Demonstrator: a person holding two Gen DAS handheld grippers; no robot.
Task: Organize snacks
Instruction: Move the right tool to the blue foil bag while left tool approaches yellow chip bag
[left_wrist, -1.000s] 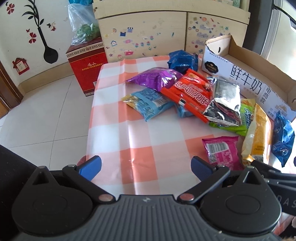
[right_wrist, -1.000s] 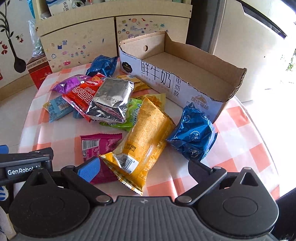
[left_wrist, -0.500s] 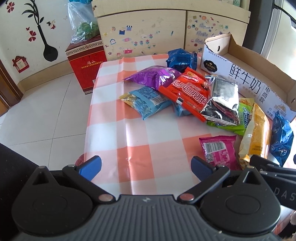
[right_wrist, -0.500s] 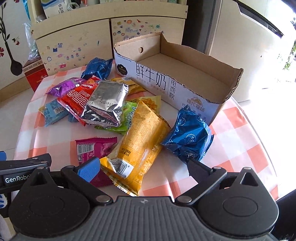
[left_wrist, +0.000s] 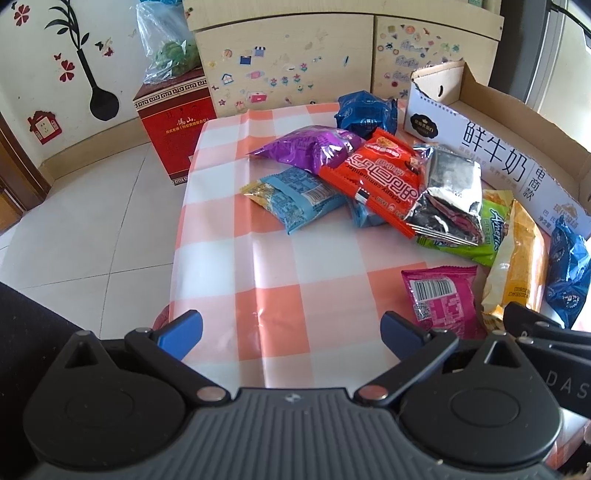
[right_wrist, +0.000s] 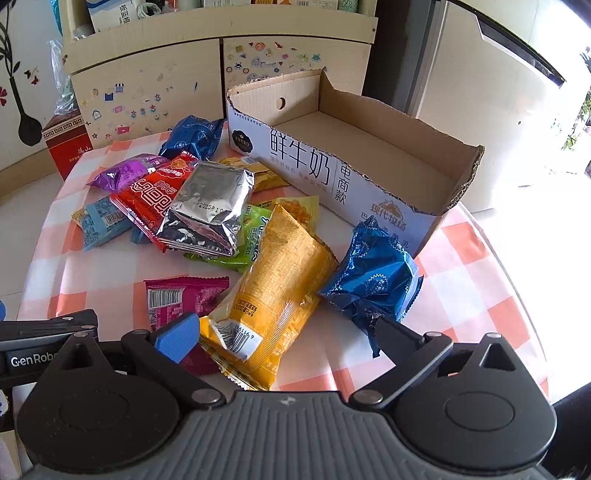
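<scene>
Since a second earlier both views had pulled back slightly from the snacks; the left gripper (left_wrist: 291, 328) and right gripper (right_wrist: 284, 334) gaped wide, empty; yellow packet (right_wrist: 280, 280) lay on the bench (left_wrist: 317, 295) beside the cardboard box (right_wrist: 369, 155).

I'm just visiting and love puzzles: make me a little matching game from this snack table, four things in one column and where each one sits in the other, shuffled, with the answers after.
Things:
1. silver packet
2. cardboard box
3. pink packet
4. yellow packet

Places or states:
A. flat on the checked cloth, barcode up, nearest the left gripper
B. empty, standing behind the snacks
C. on top of the pile, lying over the red and green packets
D. lying lengthwise just in front of the open right gripper

Pairs: 1-C, 2-B, 3-A, 4-D
</scene>
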